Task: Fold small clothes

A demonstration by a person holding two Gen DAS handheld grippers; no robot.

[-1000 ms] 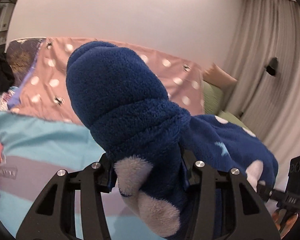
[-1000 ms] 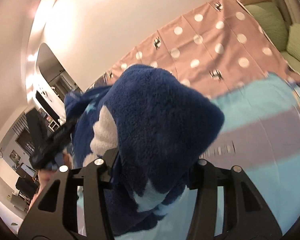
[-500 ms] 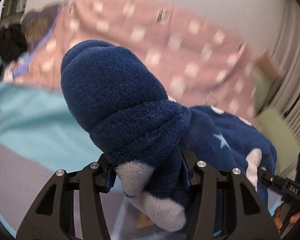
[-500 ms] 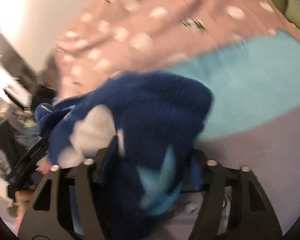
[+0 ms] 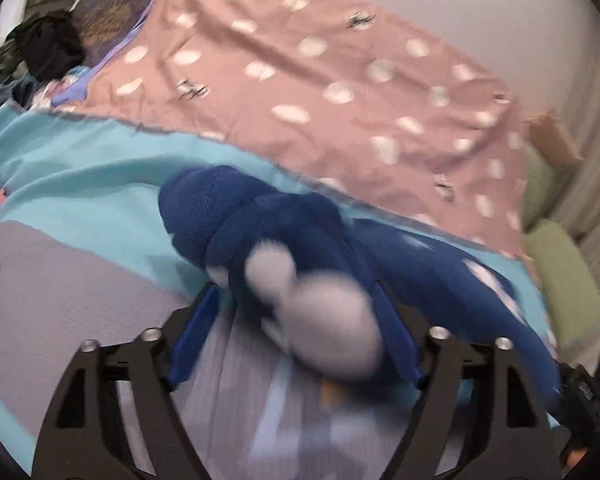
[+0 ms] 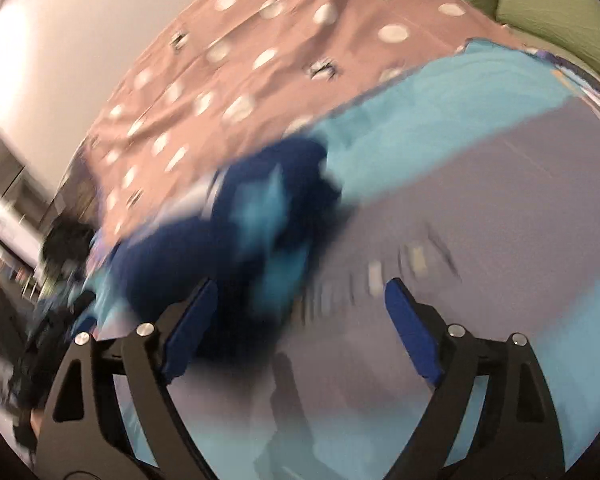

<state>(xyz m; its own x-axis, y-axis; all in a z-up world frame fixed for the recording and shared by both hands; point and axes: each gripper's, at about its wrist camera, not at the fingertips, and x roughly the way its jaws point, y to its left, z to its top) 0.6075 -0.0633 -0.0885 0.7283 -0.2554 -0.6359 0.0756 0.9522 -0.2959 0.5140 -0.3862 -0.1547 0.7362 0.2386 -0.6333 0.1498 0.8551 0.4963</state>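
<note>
Though motion blur smeared the left wrist view, the navy fleece garment (image 5: 284,240) was seen bunched on the turquoise-and-grey blanket (image 5: 72,280), between the just-opened left gripper (image 5: 296,324) jaws. Right wrist view: garment edges unreadable, right gripper (image 6: 296,320) likewise spread, released.

Bedroom: spotted bedspread (image 5: 340,92), pillows (image 6: 556,4)

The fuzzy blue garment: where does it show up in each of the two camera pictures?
Left wrist view: the fuzzy blue garment lies centre, reaching right, between the open fingers.
Right wrist view: the garment is blurred, left of centre.
Shared landmark: the pink dotted sheet behind it in both.
</note>
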